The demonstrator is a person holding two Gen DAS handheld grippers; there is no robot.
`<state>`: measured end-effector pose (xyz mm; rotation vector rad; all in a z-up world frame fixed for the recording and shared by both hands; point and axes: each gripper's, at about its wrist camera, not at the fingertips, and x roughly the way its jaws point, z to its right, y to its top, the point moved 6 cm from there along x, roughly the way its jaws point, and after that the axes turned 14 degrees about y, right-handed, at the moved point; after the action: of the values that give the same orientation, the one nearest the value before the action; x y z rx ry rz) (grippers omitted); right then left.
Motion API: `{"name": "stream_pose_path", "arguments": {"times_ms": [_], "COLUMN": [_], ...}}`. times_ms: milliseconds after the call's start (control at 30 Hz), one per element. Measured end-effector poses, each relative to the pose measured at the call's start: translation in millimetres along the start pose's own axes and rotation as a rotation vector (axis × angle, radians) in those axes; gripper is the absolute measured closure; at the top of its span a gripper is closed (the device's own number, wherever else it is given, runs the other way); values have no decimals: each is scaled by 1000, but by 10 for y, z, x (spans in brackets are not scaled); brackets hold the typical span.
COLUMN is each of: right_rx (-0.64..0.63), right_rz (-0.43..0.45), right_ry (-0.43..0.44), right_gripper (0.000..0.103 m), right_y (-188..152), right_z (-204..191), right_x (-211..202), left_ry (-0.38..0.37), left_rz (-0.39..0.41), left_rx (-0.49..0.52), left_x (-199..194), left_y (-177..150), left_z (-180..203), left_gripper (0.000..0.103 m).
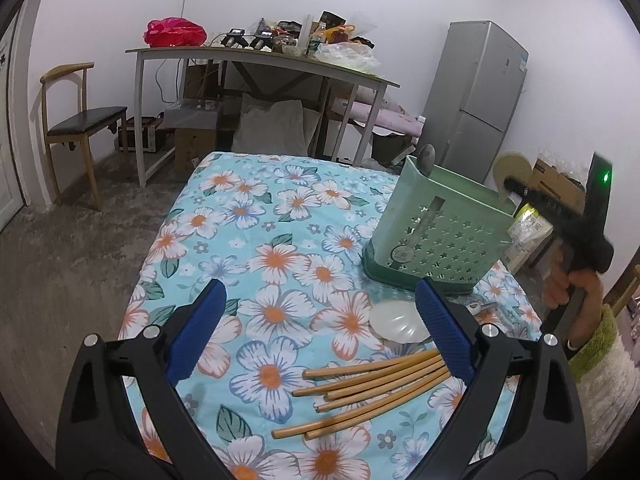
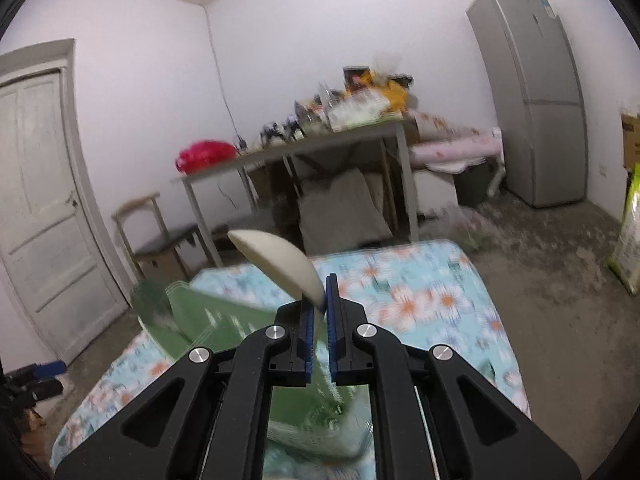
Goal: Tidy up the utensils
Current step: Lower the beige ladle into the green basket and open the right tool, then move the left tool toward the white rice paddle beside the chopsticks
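Note:
Several wooden chopsticks lie on the floral cloth, their far ends under the right finger of my left gripper, which is open and empty above them. A white spoon lies just beyond them. The green star-holed basket stands at the right with a metal spoon upright inside it. My right gripper is shut on another white spoon, tilted up to the left, above the blurred basket. In the left wrist view the right gripper shows blurred over the basket's far rim.
The floral-covered table has bare cloth on its left and far parts. A hand and green sleeve hold the right gripper at the right edge. Beyond stand a cluttered desk, a chair and a fridge.

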<state>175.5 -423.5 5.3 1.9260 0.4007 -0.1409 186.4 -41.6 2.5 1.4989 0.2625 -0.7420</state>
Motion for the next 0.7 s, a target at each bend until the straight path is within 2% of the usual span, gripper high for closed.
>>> {"name": "stream_pose_path", "arguments": {"times_ms": [33, 67, 133, 300, 467, 533, 633, 700], "right_rx": [11, 11, -10, -73, 6, 22, 33, 36], "right_rz": [-10, -9, 5, 25, 48, 46, -7, -82], "right_ry": [-5, 4, -20, -67, -61, -52, -24, -9], "right_gripper": [83, 77, 48, 39, 38, 34, 26, 23], "right_y": [-31, -43, -40, -39, -138, -209, -440, -648], "right_z": [30, 30, -4, -106, -149, -220, -390, -508], "right_x": [-14, -40, -139, -340, -623, -711, -792, -772], "left_ry": [-2, -3, -2, -5, -17, -26, -50, -71], "left_rz": [0, -2, -8, -18, -11, -17, -42, -65], "left_rx": [-4, -7, -11, -23, -24, -20, 4, 37], "left_x": [3, 19, 42, 75, 47, 26, -12, -42], "left_y": [-3, -8, -19, -23, -41, -68, -141, -217], "left_z": [-12, -22, -43, -65, -57, -38, 29, 112], "left_gripper": [11, 11, 11, 11, 11, 11, 11, 11]}}
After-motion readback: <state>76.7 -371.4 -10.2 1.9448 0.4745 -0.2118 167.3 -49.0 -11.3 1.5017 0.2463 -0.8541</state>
